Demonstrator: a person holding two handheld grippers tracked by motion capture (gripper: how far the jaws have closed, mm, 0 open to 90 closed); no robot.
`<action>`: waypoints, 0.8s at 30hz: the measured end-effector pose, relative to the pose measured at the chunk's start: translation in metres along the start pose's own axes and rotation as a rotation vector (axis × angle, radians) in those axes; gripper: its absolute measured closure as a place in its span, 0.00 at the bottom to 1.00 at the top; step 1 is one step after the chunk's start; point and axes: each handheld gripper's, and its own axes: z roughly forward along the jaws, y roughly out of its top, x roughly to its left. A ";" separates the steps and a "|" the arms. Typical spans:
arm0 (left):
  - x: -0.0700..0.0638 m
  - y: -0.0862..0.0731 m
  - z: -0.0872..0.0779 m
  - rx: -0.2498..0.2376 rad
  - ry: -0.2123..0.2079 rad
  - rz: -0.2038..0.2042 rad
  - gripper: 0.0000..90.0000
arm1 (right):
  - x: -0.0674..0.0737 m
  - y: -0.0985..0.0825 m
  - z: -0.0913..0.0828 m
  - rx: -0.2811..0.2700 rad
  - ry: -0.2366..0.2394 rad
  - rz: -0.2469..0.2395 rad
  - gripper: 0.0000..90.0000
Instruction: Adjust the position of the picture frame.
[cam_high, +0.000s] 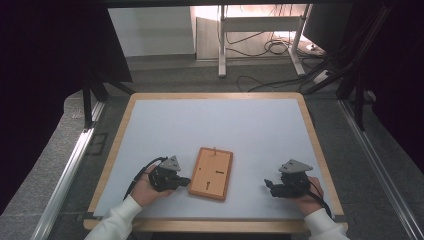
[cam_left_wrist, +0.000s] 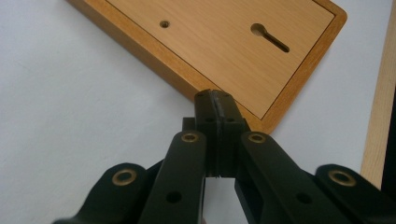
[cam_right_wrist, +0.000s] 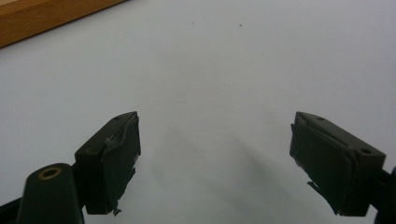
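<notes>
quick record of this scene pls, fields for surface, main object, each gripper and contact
surface: white table top with a wooden rim
main object: wooden board lying flat, keyhole slot and small round hole facing up
left gripper: jaws shut, tips at the board's near edge
right gripper: jaws open, nothing between them
contact: cannot tell whether the left tips touch the board; right gripper is apart from it

Left gripper (cam_left_wrist: 215, 95): jaws pressed together, pads meeting along a thin seam, nothing between them. Tips sit at the near long edge of a wooden board (cam_left_wrist: 224, 42), close to its corner; contact cannot be told. Board lies flat on the white table surface (cam_left_wrist: 70, 107), showing an inset panel with a keyhole slot (cam_left_wrist: 269, 37) and a small round hole (cam_left_wrist: 164, 24). Table's wooden rim (cam_left_wrist: 380, 116) at right.
</notes>
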 end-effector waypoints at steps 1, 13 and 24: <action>0.000 0.000 0.000 0.000 0.000 0.000 1.00 | 0.000 0.000 0.000 0.000 0.000 0.000 0.19; 0.001 -0.001 0.002 -0.013 -0.022 -0.023 1.00 | 0.000 0.002 0.002 0.000 -0.004 0.002 0.19; -0.001 0.001 0.005 -0.022 -0.025 -0.030 1.00 | 0.000 0.002 0.003 0.000 -0.007 0.002 0.19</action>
